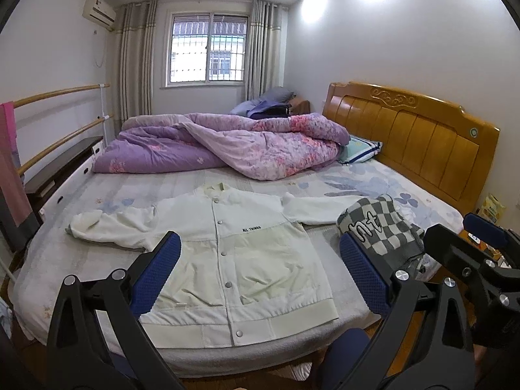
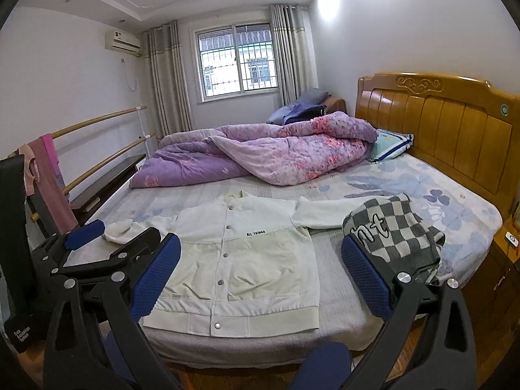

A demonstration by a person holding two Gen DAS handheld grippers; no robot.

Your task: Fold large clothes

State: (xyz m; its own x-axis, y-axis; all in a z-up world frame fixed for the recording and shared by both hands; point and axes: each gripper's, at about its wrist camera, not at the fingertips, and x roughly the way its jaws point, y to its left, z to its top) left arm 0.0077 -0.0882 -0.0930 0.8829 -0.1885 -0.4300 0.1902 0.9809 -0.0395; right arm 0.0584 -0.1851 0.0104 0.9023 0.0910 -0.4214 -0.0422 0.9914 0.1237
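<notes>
A white snap-button jacket [image 1: 240,253] lies flat and face up on the bed, sleeves spread to both sides; it also shows in the right wrist view [image 2: 240,260]. A grey-and-white checkered knit garment [image 1: 380,227] lies bunched to its right, on the right sleeve; it also shows in the right wrist view [image 2: 393,230]. My left gripper [image 1: 260,269] is open and empty, held above the bed's near edge in front of the jacket. My right gripper [image 2: 260,269] is open and empty beside it. The right gripper also shows at the right edge of the left wrist view [image 1: 468,243], and the left gripper at the left of the right wrist view [image 2: 110,237].
A purple floral quilt [image 1: 227,143] is heaped at the far side of the bed. A wooden headboard [image 1: 409,136] stands at the right with a pillow [image 1: 360,149] by it. Wooden rails [image 1: 58,123] with pink cloth run along the left. A nightstand [image 2: 507,260] is at the right.
</notes>
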